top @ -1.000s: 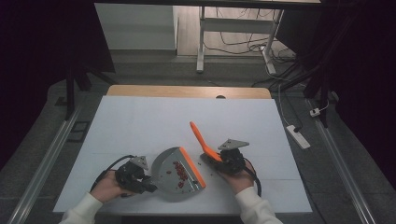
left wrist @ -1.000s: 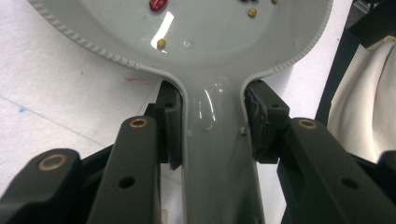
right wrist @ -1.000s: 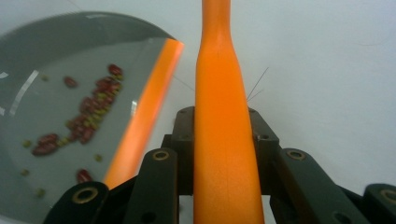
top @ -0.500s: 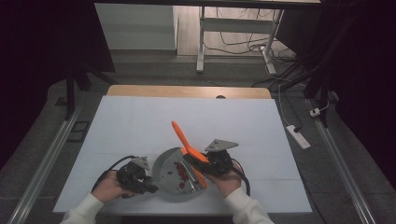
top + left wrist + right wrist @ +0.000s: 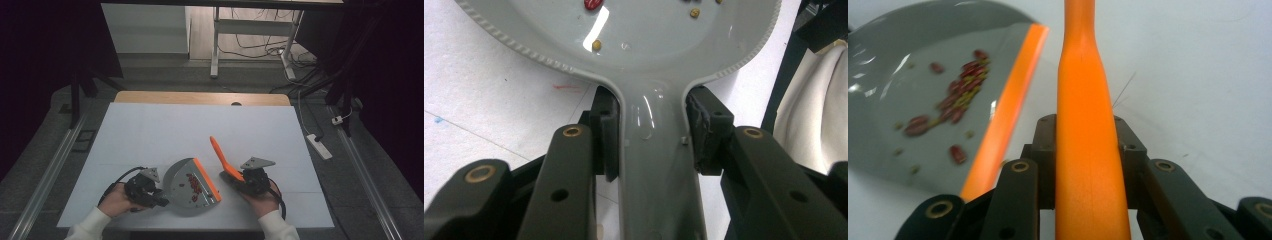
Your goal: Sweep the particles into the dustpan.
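Note:
A grey dustpan (image 5: 180, 186) with an orange lip (image 5: 207, 182) lies near the table's front edge, with red beans (image 5: 193, 182) and small yellow grains in it. My left gripper (image 5: 156, 195) is shut on the pan's handle (image 5: 651, 165), its pads pressed to both sides. Just right of the pan, my right gripper (image 5: 239, 179) is shut on an orange brush handle (image 5: 218, 151) that slants up and away. In the right gripper view the orange handle (image 5: 1085, 125) runs between the jaws, and the pan (image 5: 903, 70) with its beans (image 5: 960, 90) lies at the left.
The white table top (image 5: 200, 130) stretches bare to a wooden far edge (image 5: 200, 97). A white power strip (image 5: 318, 146) lies on the floor at the right. Metal rails (image 5: 50, 170) run along the left, and a stand's legs (image 5: 215, 45) rise behind the table.
My right gripper swung the orange tool left over the pan's lip, then drew back to the right. The left gripper and the pan have barely moved.

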A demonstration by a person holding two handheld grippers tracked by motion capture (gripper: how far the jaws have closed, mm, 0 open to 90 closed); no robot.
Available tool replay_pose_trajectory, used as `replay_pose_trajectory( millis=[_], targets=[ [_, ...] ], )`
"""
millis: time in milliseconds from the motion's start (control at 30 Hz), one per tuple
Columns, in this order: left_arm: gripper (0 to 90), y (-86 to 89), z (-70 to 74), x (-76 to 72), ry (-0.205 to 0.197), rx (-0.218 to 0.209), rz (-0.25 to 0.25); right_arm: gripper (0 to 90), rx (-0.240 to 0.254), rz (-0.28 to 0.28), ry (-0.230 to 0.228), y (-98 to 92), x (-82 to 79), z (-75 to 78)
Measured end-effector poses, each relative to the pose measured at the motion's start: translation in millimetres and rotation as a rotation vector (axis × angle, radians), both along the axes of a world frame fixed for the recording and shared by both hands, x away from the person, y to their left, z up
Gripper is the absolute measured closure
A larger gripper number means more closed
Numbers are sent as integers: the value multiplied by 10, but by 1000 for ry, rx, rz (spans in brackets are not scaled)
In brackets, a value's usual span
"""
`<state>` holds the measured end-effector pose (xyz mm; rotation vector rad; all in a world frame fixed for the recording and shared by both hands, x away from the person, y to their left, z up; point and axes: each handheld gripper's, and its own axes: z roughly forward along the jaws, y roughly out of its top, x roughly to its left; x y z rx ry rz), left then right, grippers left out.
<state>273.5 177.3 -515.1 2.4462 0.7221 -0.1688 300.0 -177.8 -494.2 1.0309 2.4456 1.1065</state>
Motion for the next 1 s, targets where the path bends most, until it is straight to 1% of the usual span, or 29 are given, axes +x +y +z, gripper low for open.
replay_pose_trajectory(
  millis=[67,133,300,400,433,467,500,533,600,667,733,767,833,1000],
  targets=[
    [617,0,3,0,-1,2,-1,698,-30,4,-2,46,-65,6],
    [617,-2,5,-3,-1,0,5,698,-39,19,4,87,-123,9],
    [617,-1,1,2,0,1,3,698,-32,69,23,191,-221,14],
    [617,6,0,7,0,3,-3,698,1,98,30,257,-264,26],
    [617,5,0,8,0,2,-2,699,19,108,28,265,-268,38],
    [617,5,0,10,0,1,-1,699,63,124,47,268,-261,55],
    [617,6,-1,12,1,1,-2,698,92,128,58,273,-257,70],
    [617,5,-3,12,0,2,-1,698,91,130,46,282,-258,84],
    [617,4,-4,8,-4,1,0,699,73,116,15,276,-251,108],
    [617,5,-7,6,-10,-5,2,699,95,100,8,221,-215,124],
    [616,5,-13,5,-21,-12,7,699,103,78,-4,156,-173,139],
    [617,6,-16,7,-23,-14,10,698,112,56,-6,88,-129,140],
    [616,14,-22,16,-29,-14,7,698,116,49,-9,55,-109,139],
    [616,32,-22,12,-55,-23,26,698,124,12,-26,-74,-18,133]
  ],
)
